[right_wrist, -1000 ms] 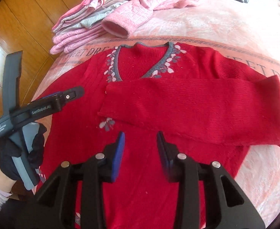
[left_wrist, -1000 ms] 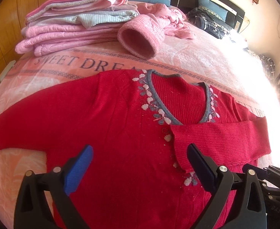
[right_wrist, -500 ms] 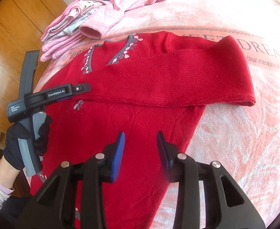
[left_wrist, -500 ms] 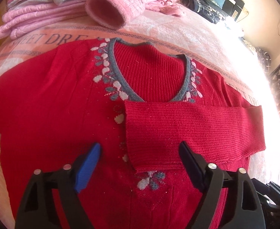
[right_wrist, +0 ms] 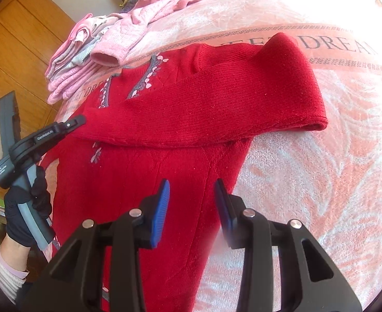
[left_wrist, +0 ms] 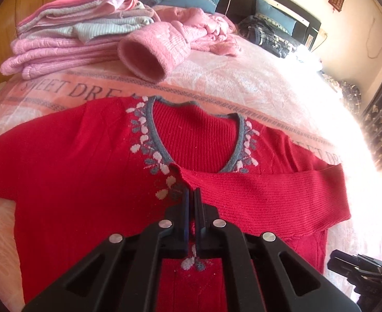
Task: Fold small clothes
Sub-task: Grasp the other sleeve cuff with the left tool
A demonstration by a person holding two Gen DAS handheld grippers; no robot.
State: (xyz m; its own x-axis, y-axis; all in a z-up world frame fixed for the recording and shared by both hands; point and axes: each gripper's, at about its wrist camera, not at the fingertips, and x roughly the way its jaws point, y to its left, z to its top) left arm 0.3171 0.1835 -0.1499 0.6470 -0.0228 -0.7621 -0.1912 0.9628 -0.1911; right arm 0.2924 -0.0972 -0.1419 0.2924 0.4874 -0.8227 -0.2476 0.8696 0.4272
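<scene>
Now the red knitted sweater [left_wrist: 92, 182] lies flat on the pink bed [left_wrist: 217, 85]. The left claw [left_wrist: 191, 195] is pinched tight on the cuff of its folded sleeve, which runs sideways toward the right. The right claw [right_wrist: 192, 202] is apart, above the sweater's right side seam.

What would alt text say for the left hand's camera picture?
A handheld left gripper, jaws shut, pinches the cuff of a red sweater whose sleeve is folded across its chest on a pink bedspread. Folded pink clothes are stacked behind.
</scene>
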